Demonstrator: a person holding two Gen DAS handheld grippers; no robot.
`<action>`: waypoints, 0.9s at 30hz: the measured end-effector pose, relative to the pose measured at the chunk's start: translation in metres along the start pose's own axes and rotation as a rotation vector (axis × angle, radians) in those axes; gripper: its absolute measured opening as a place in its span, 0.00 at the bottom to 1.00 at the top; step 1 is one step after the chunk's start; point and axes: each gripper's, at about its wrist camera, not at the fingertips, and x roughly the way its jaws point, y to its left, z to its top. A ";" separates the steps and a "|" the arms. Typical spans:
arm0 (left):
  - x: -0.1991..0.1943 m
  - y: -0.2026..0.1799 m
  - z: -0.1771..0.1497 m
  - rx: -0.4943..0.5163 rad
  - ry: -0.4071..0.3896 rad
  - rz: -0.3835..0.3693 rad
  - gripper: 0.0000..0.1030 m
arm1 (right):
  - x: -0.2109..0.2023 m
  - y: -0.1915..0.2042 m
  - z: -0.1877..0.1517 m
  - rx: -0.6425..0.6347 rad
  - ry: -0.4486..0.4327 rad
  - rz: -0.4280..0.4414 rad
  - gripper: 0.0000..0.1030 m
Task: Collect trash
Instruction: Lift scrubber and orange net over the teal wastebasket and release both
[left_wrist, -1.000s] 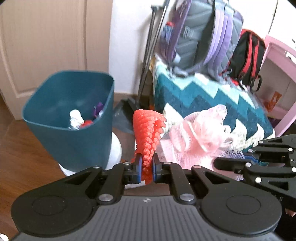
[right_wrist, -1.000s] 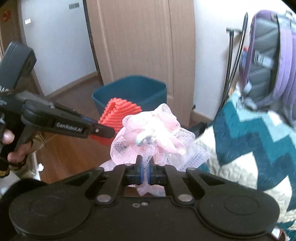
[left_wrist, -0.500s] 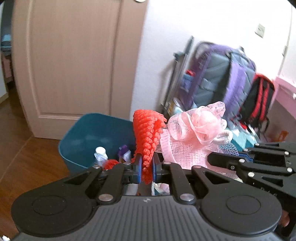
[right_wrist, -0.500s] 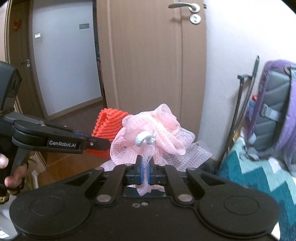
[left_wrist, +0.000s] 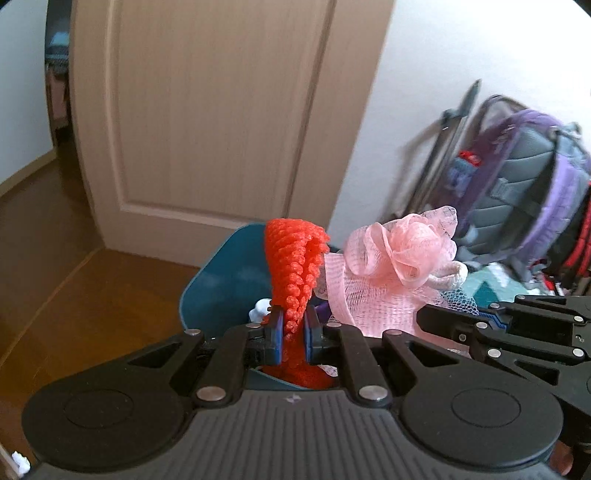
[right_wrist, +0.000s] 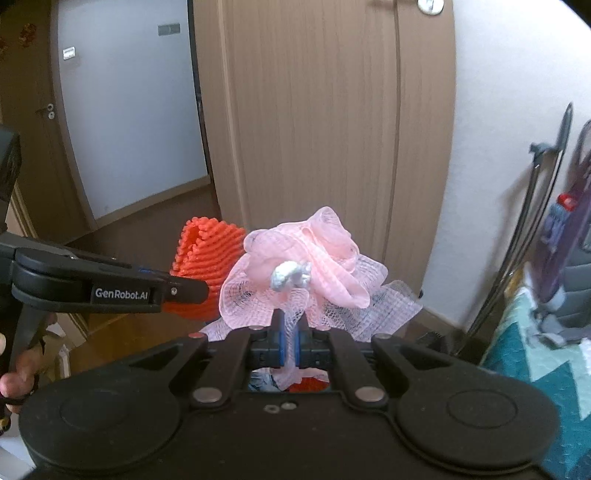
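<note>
White letters on the side of the left tool (right_wrist: 184, 291) say "GenRobot.AI". You can read them only in the right wrist view.

The left wrist view shows the teal bin (left_wrist: 229, 273) on the brown wood floor (left_wrist: 92, 295), just behind the tools. A little white and purple trash peeks out inside it. This view also shows a purple and grey backpack (left_wrist: 524, 199) and a red and black bag (left_wrist: 576, 254) by the white wall. The right tool (left_wrist: 436, 321) comes in from the right side here.

The right wrist view shows a door handle plate (right_wrist: 428, 5) at the top of the tan door (right_wrist: 314, 129), a white panel (right_wrist: 129, 110) past the open doorway, and a zigzag teal blanket (right_wrist: 524, 350) at the right. A person's fingers (right_wrist: 14, 376) grip the left tool's handle at the left edge.

The left tool (left_wrist: 293, 332) is squeezed almost closed on the red foam net (left_wrist: 295, 266). The net stands up out of the blue pads, in front of the bin.

The right tool (right_wrist: 291, 341) is squeezed almost closed on the pink mesh puff (right_wrist: 306, 269). A small grey-white knot (right_wrist: 291, 275) sits in the middle of the puff. The puff and the red net (right_wrist: 205, 254) are side by side, very close.
</note>
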 end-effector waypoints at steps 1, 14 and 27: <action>0.007 0.002 0.000 -0.001 0.010 0.006 0.10 | 0.010 -0.001 0.000 -0.003 0.013 -0.002 0.04; 0.095 0.011 -0.010 0.012 0.133 0.055 0.10 | 0.098 -0.003 -0.007 -0.035 0.170 0.010 0.07; 0.134 0.010 -0.020 -0.003 0.254 0.045 0.14 | 0.126 -0.008 -0.023 -0.016 0.246 -0.019 0.34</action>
